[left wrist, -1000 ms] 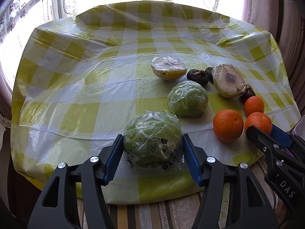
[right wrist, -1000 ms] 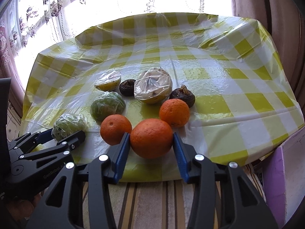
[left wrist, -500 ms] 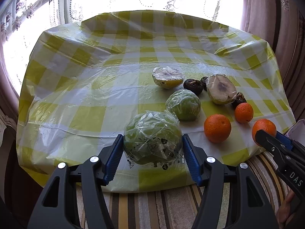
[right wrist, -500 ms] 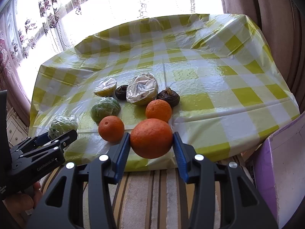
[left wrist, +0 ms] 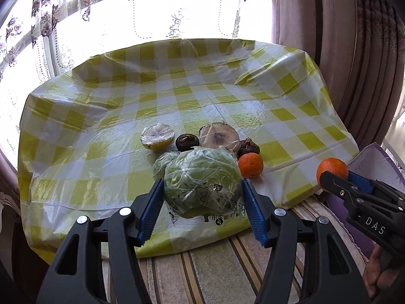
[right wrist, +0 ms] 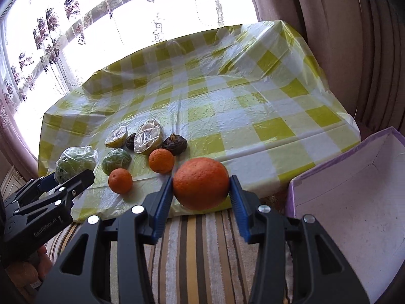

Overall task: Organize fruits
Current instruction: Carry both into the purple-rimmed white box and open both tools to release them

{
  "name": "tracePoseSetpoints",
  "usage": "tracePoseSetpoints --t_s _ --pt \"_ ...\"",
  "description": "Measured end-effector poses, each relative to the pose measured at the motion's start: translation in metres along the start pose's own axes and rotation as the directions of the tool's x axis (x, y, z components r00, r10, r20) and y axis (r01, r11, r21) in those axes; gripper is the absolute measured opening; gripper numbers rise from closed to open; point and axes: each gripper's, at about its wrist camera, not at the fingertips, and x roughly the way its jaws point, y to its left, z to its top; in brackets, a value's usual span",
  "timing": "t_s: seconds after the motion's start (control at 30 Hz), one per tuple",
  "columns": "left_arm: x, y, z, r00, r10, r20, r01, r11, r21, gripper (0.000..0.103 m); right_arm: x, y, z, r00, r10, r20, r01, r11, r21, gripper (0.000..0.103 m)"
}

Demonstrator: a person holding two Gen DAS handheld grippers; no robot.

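My left gripper (left wrist: 202, 185) is shut on a plastic-wrapped green fruit (left wrist: 202, 172) and holds it above the table's near edge. My right gripper (right wrist: 200, 183) is shut on a large orange (right wrist: 200, 174), also lifted off the table, just left of an open purple box (right wrist: 354, 190). In the right wrist view the left gripper (right wrist: 73, 177) and its green fruit (right wrist: 74, 162) show at the left. In the left wrist view the right gripper (left wrist: 336, 177) and its orange (left wrist: 331, 168) show at the right.
On the yellow checked tablecloth (left wrist: 227, 96) lie a smaller wrapped green fruit (right wrist: 116, 160), two oranges (right wrist: 120, 180) (right wrist: 161, 160), two wrapped cut halves (left wrist: 157, 136) (left wrist: 219, 138) and dark fruits (left wrist: 186, 142). A striped fabric surface (right wrist: 202, 240) lies below the grippers. Curtains hang behind and to the right.
Both grippers have risen and drawn back from the table with their fruit still gripped. The right one has swung right, bringing the purple box into its view.
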Motion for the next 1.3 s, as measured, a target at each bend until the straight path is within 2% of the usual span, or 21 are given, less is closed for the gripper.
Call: tracePoseSetpoints --t_s 0.2,0.3,0.4,0.57,0.7,0.77,0.87,1.0,1.17,1.3 --pt "0.007 -0.066 0.006 0.996 -0.089 -0.021 0.091 0.989 0.120 0.059 -0.017 -0.048 -0.004 0.995 -0.100 -0.021 0.101 0.994 0.039 0.045" --pt "0.010 -0.101 0.006 0.988 -0.149 -0.031 0.152 0.973 0.174 0.059 -0.026 -0.074 -0.010 0.989 -0.146 -0.036 0.148 0.987 0.057 0.045" --pt "0.011 -0.136 0.004 0.974 -0.222 -0.034 0.224 0.945 0.237 0.059 -0.038 -0.097 -0.015 0.978 -0.206 -0.040 0.208 0.976 0.062 0.045" --pt "0.013 -0.192 -0.005 0.943 -0.329 -0.055 0.328 0.881 0.341 0.059 -0.052 -0.143 -0.026 0.949 -0.309 -0.068 0.313 0.947 0.071 0.045" --pt "0.013 -0.232 -0.015 0.916 -0.390 -0.090 0.389 0.814 0.432 0.059 -0.052 -0.176 -0.037 0.904 -0.412 -0.112 0.418 0.907 0.041 0.045" --pt "0.020 -0.250 -0.023 0.899 -0.416 -0.137 0.429 0.772 0.468 0.060 -0.049 -0.189 -0.044 0.879 -0.456 -0.143 0.462 0.887 0.017 0.045" --pt "0.035 -0.271 -0.036 0.885 -0.413 -0.214 0.462 0.731 0.502 0.060 -0.042 -0.205 -0.054 0.847 -0.496 -0.191 0.502 0.865 -0.019 0.045" --pt "0.055 -0.288 -0.055 0.871 -0.381 -0.311 0.492 0.690 0.532 0.060 -0.031 -0.218 -0.063 0.838 -0.492 -0.234 0.499 0.866 -0.033 0.045" --pt "0.065 -0.296 -0.066 0.861 -0.359 -0.360 0.507 0.657 0.558 0.060 -0.019 -0.219 -0.068 0.829 -0.490 -0.271 0.493 0.868 -0.063 0.046" --pt "0.076 -0.300 -0.075 0.863 -0.327 -0.386 0.501 0.653 0.568 0.060 -0.017 -0.216 -0.069 0.819 -0.501 -0.280 0.499 0.863 -0.084 0.046"
